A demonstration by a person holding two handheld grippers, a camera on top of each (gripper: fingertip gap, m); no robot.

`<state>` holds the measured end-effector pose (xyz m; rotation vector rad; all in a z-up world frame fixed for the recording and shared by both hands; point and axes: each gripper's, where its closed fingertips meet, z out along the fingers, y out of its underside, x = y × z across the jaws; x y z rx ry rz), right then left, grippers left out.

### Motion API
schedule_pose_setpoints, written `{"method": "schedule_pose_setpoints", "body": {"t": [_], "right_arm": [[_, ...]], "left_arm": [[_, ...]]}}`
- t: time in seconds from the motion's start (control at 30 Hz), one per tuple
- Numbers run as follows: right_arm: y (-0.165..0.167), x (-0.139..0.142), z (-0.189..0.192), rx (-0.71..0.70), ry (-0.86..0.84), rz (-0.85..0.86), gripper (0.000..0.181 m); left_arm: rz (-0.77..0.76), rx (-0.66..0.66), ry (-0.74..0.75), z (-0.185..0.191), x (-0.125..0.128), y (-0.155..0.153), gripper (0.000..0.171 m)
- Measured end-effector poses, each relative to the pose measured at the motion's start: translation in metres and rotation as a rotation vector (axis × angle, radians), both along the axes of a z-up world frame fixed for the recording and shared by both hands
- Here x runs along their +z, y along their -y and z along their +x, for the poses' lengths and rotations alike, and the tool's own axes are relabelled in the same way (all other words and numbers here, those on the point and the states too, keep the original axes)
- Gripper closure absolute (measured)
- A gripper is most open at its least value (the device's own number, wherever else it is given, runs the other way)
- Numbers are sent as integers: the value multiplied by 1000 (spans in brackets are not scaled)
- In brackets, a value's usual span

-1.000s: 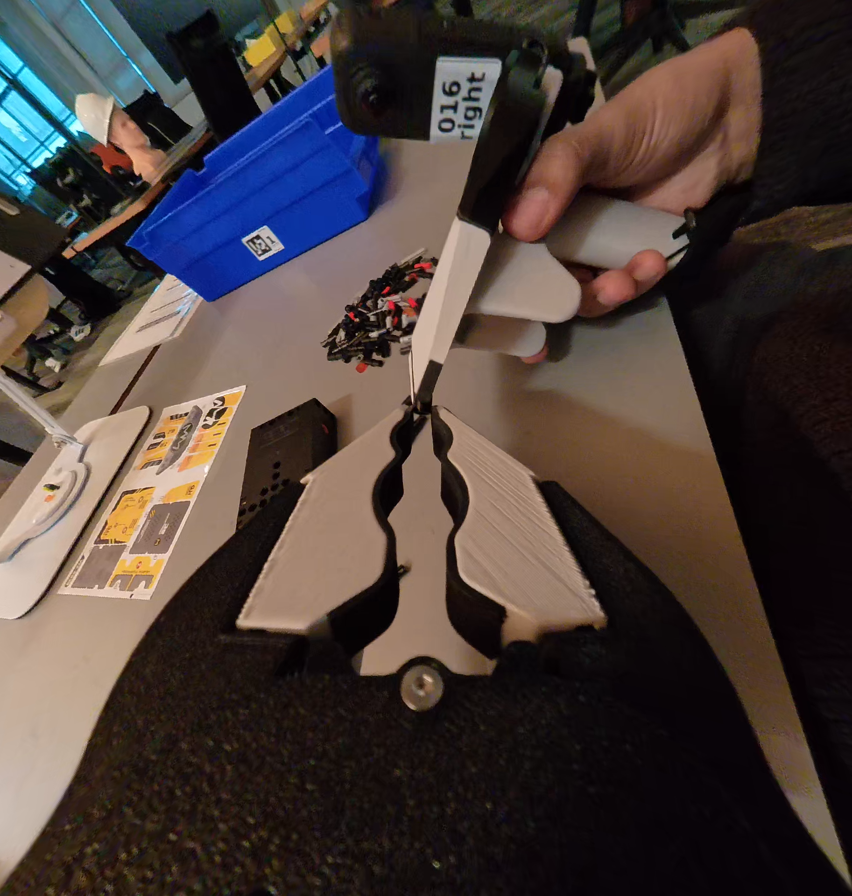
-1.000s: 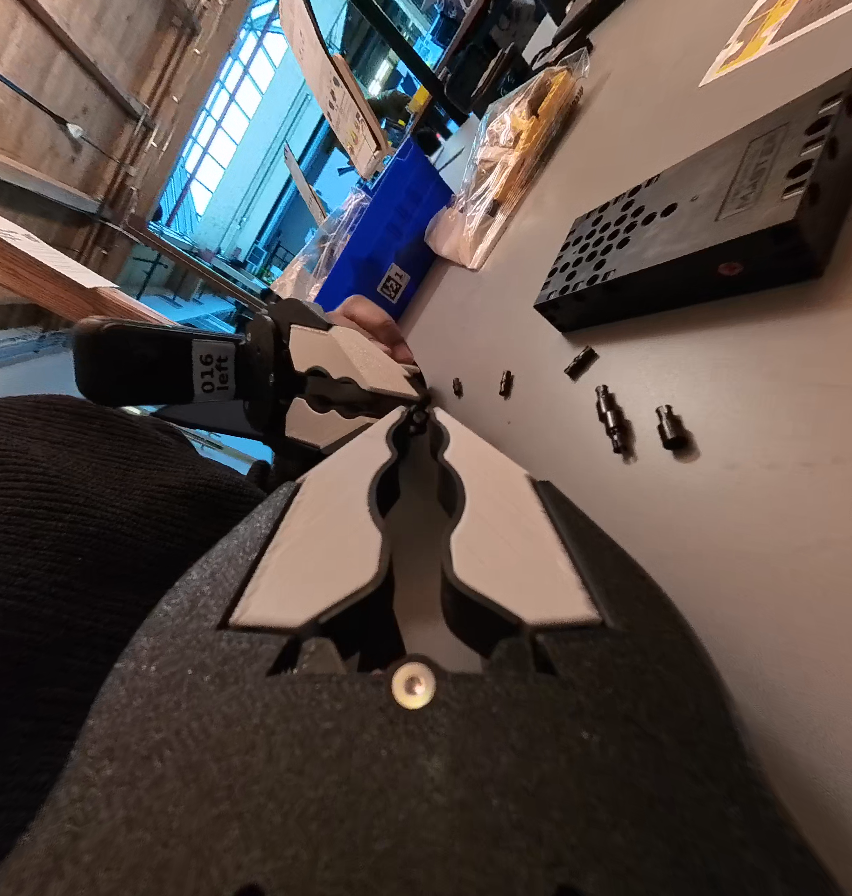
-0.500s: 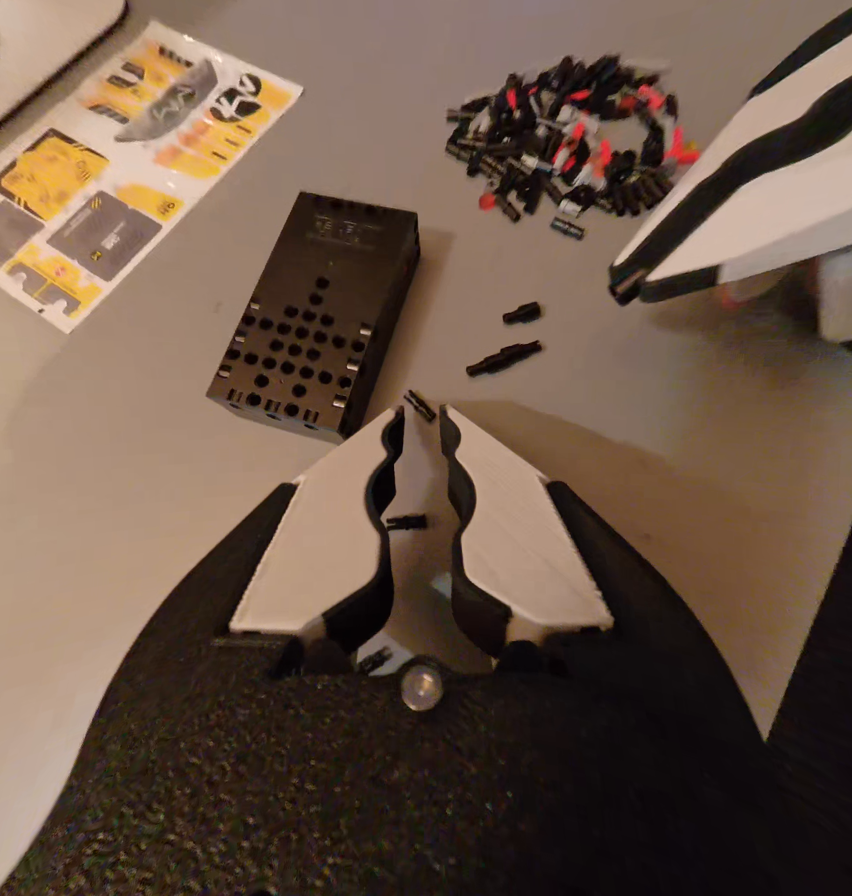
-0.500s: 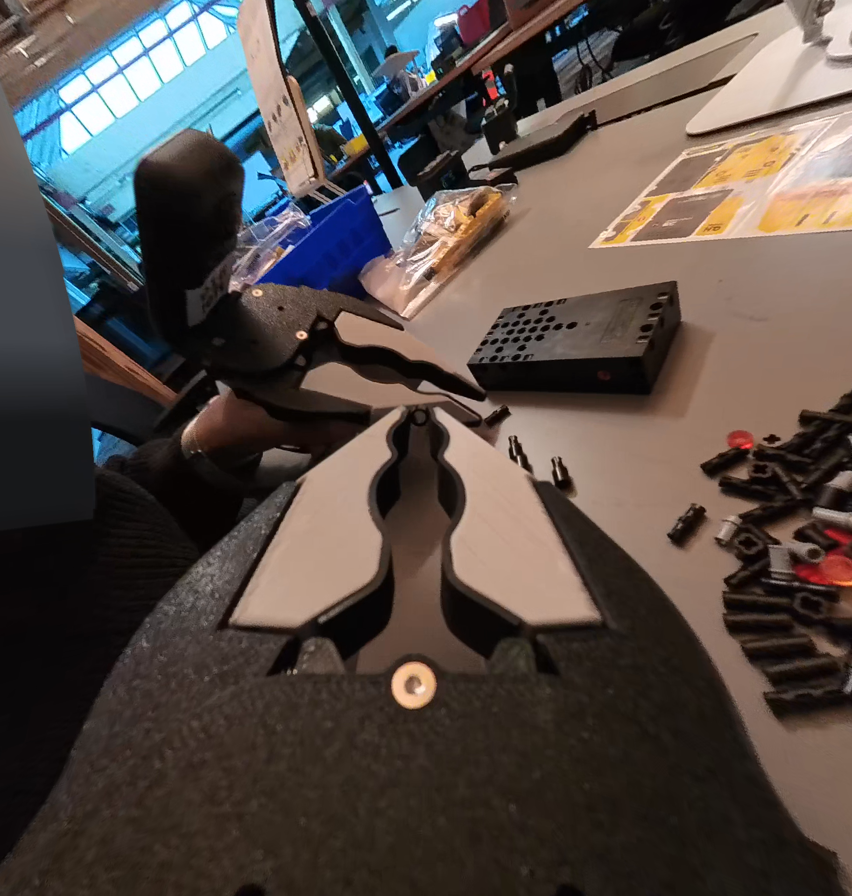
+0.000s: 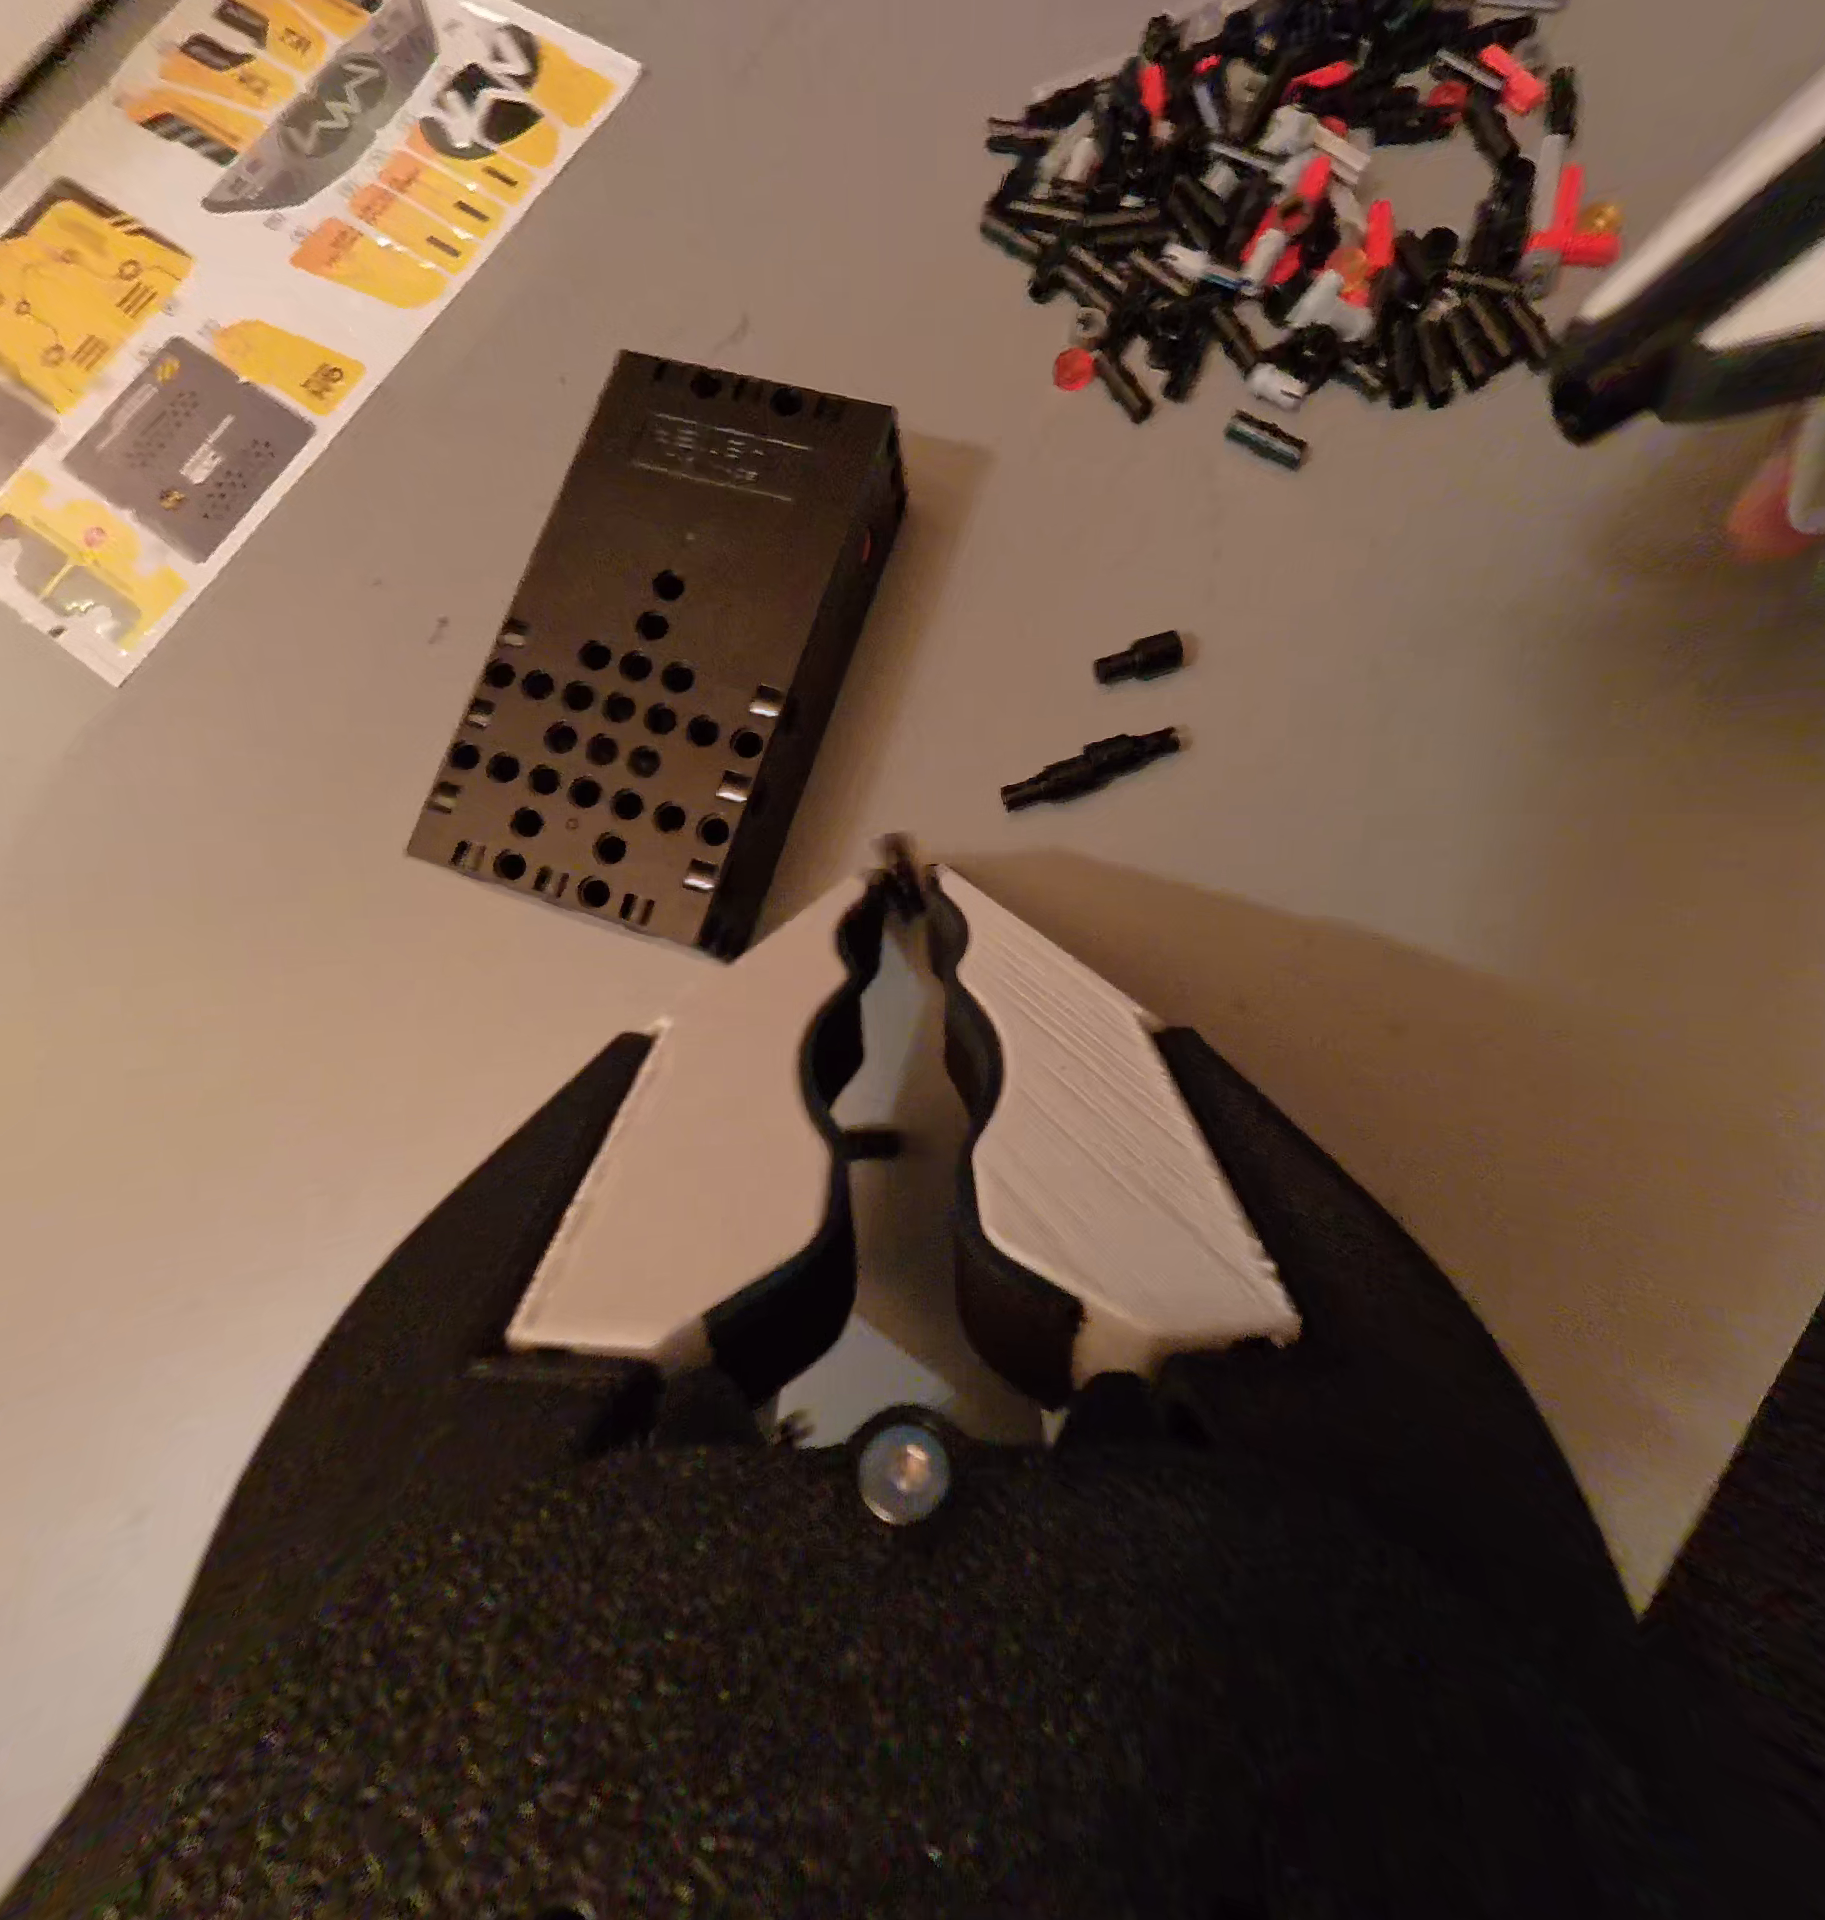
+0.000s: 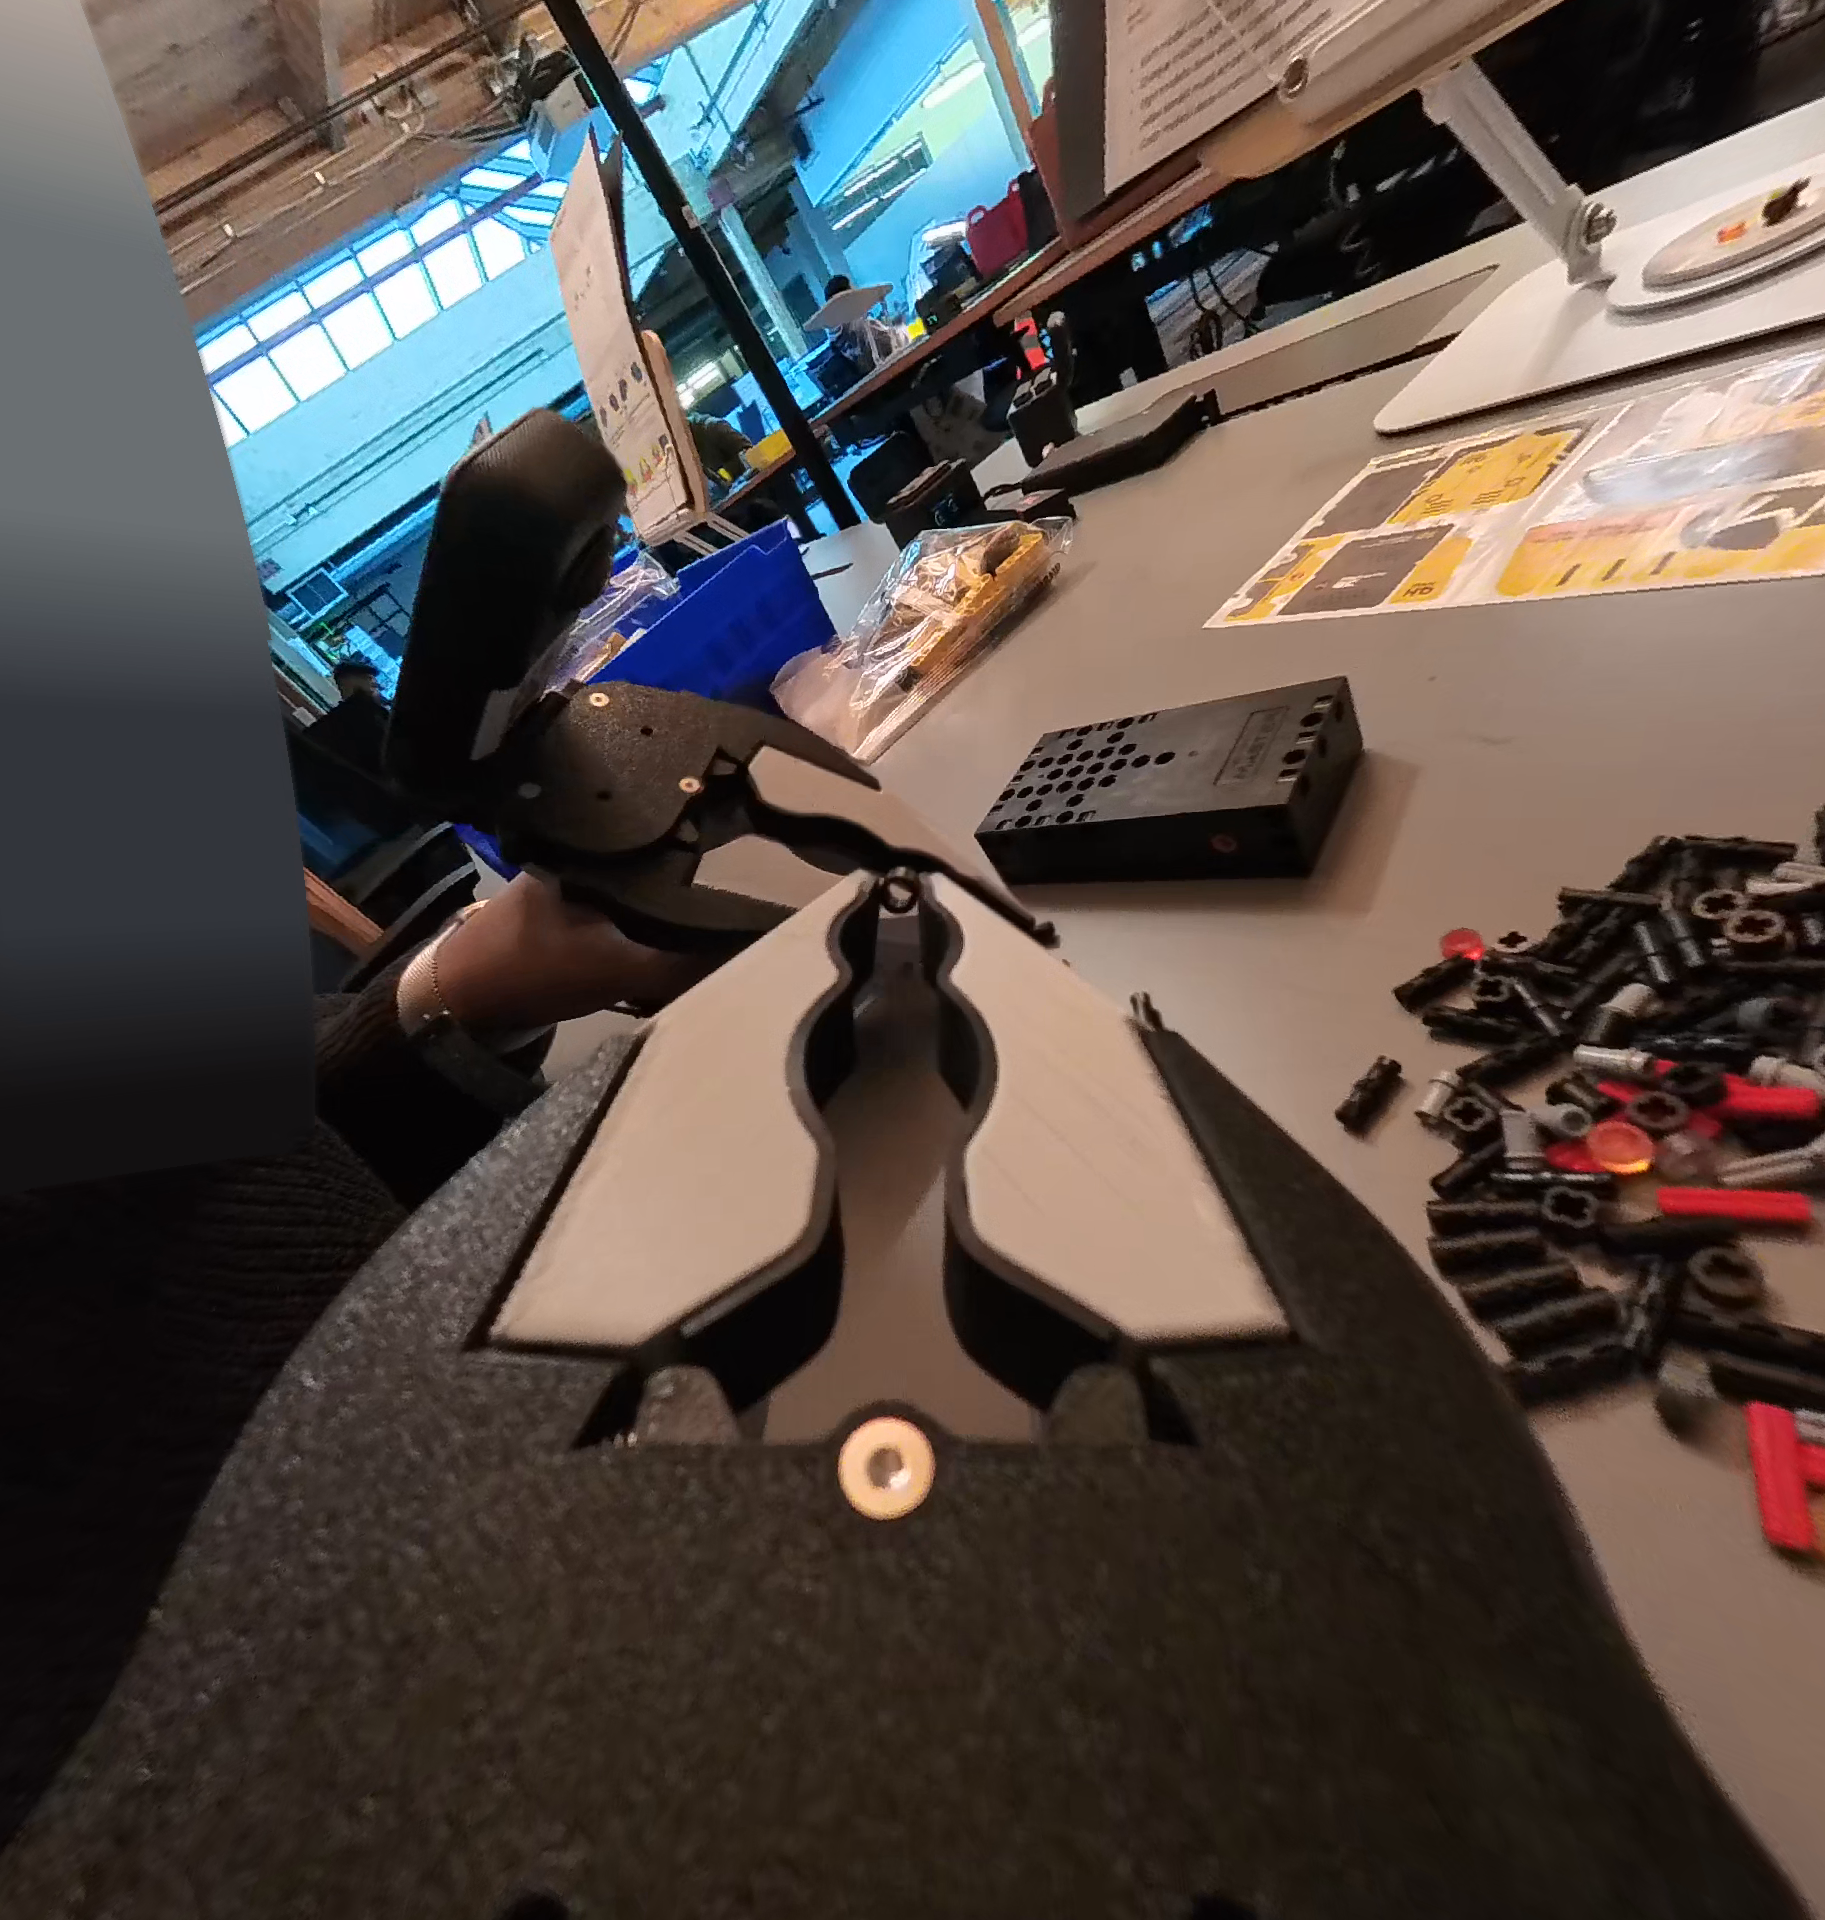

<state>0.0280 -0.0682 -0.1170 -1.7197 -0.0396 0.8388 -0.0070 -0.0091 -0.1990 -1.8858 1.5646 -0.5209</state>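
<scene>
We see the left gripper (image 5: 900,883) low over the grey worktop (image 5: 1355,623), its white ribbed fingers drawn almost together on a small black pin (image 5: 895,857) at their very tips. The pin is blurred, and we cannot tell whether it is lifted or resting on the surface. Its long axis seems to run roughly along the fingers, pointing away from us. Just left of the tips lies the near corner of a black plastic block (image 5: 669,644), flat and rectangular, its top pierced with round holes, its long axis running away and slightly right. To the right, apart from the tips, lie a short black pin (image 5: 1136,658) and a longer one (image 5: 1090,769), both roughly crosswise. Another short pin (image 5: 866,1143) shows through the gap between the fingers. Farther off sits a heap of black, grey and red connectors (image 5: 1282,208), and a glossy yellow sticker sheet (image 5: 212,291) lies at far left. The right gripper (image 6: 900,899) is raised beside that heap, jaws closed, and we judge that it pinches a tiny black ring-ended piece (image 6: 900,889). The left gripper is much the nearer to the block.
</scene>
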Motion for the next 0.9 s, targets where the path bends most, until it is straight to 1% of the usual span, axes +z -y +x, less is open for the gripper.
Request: {"method": "schedule_pose_setpoints", "body": {"t": [0.13,0.23,0.27,0.33,0.4,0.5,0.53,0.6,0.63,0.77,0.9], "right_arm": [[1,-1,2,4,0,-10,174],[1,-3,0,18,6,-16,174],[1,-3,-2,25,8,-21,174],[1,-4,-4,44,5,-28,174],[1,-3,-10,88,-33,-30,175],[2,-5,-16,153,-86,-63,175],[3,-5,-19,172,-92,-68,175],[6,-5,-24,208,-110,-80,175],[6,-6,-25,221,-124,-89,175],[10,-1,-30,277,-205,-103,175],[10,-6,-35,304,-190,-137,175]], "left_arm": [[15,-32,-6,0,1,0,168],[58,-64,39,-4,11,-2,168],[69,-119,77,-3,18,4,168],[124,-159,157,-4,33,6,168],[127,-310,269,-2,50,29,168],[200,-448,419,-3,72,53,168],[215,-465,458,-3,77,57,169],[210,-513,513,-2,80,65,168],[211,-513,531,-2,81,66,168],[198,-538,515,-5,76,68,168],[169,-556,505,-9,73,69,169]]}}
